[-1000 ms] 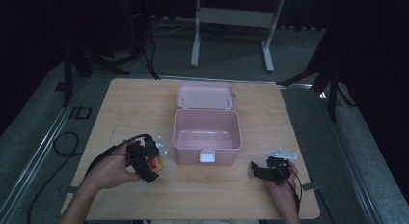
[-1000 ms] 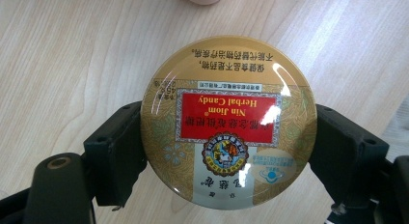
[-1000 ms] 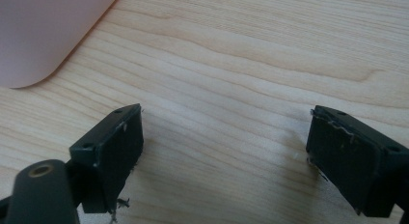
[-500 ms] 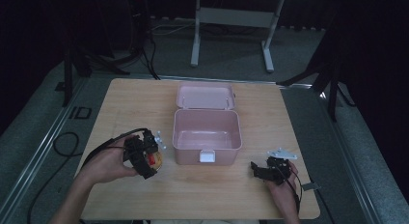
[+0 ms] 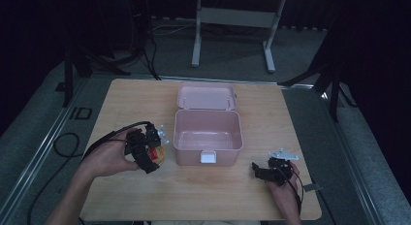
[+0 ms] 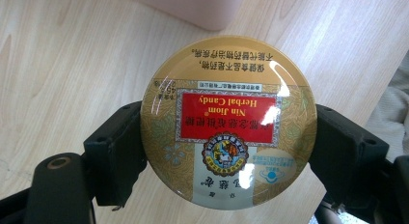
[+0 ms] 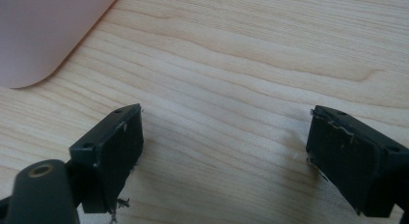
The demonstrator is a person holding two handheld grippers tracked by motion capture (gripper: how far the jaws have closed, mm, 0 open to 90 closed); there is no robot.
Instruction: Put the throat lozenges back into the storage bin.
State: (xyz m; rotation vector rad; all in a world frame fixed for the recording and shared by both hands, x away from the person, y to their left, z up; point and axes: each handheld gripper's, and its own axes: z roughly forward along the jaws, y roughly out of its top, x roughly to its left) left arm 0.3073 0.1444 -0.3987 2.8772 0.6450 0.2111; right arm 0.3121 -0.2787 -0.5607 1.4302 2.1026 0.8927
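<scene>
A round gold candy tin (image 6: pixel 228 122) with a red label sits clamped between the two black jaws of my left gripper (image 6: pixel 226 151), held above the wooden table. In the high view the left gripper (image 5: pixel 154 148) hovers just left of the open pink box (image 5: pixel 207 130), and the tin (image 5: pixel 156 154) shows as a red and gold spot at its tip. My right gripper (image 5: pixel 259 170) rests low on the table at the front right of the box. Its jaws (image 7: pixel 224 156) stand wide apart over bare wood, with nothing between them.
The pink box's lid (image 5: pixel 206 96) lies folded back behind it, and its white latch (image 5: pixel 208 157) faces me. The wooden table (image 5: pixel 145 104) has bare room at the left and right. A metal stand (image 5: pixel 232 21) and cables (image 5: pixel 63 142) lie beyond the table edges.
My left hand has lifted the tin upward and a little toward the box. The right hand has kept still.
</scene>
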